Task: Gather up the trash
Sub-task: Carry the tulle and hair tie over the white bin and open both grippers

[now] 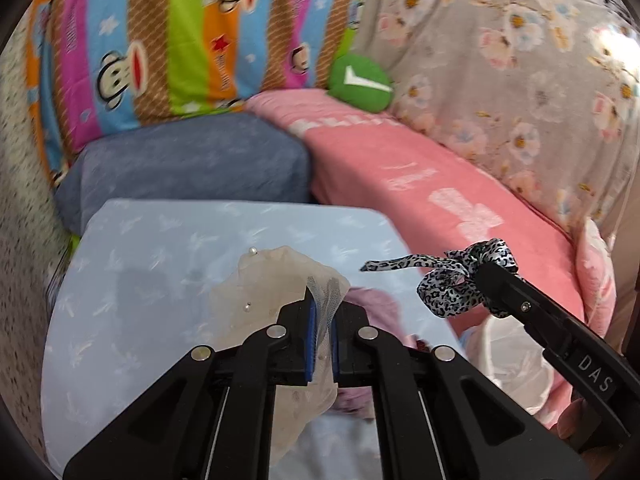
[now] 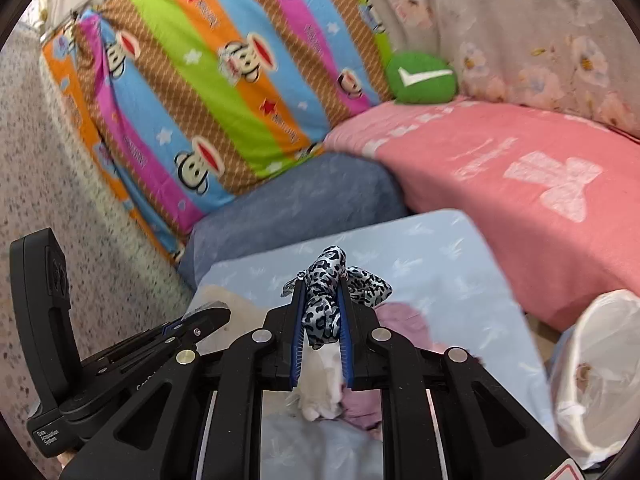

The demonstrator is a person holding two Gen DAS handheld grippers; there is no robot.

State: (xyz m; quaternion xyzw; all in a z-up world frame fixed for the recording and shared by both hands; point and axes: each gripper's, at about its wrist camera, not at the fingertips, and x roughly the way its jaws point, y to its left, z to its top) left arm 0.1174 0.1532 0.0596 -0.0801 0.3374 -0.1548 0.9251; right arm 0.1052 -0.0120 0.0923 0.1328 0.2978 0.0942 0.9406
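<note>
My left gripper (image 1: 323, 312) is shut on a sheer beige mesh cloth with small pearls (image 1: 276, 280), held above the light blue table (image 1: 160, 248). My right gripper (image 2: 322, 300) is shut on a leopard-print satin scrunchie (image 2: 326, 280), also above the table; it shows in the left wrist view (image 1: 460, 280) at the right, with the right gripper (image 1: 486, 280) behind it. A pink-purple cloth (image 2: 404, 320) and a white fluffy piece (image 2: 320, 384) lie on the table below. A bin lined with a white bag (image 2: 596, 376) stands at the right of the table.
A pink blanket (image 2: 520, 184) covers the bed beyond the table. A striped monkey-print quilt (image 2: 208, 92), a blue-grey cushion (image 2: 288, 208), a green round cushion (image 2: 422, 78) and a floral quilt (image 2: 540, 32) lie behind. Speckled floor (image 2: 60, 168) is at the left.
</note>
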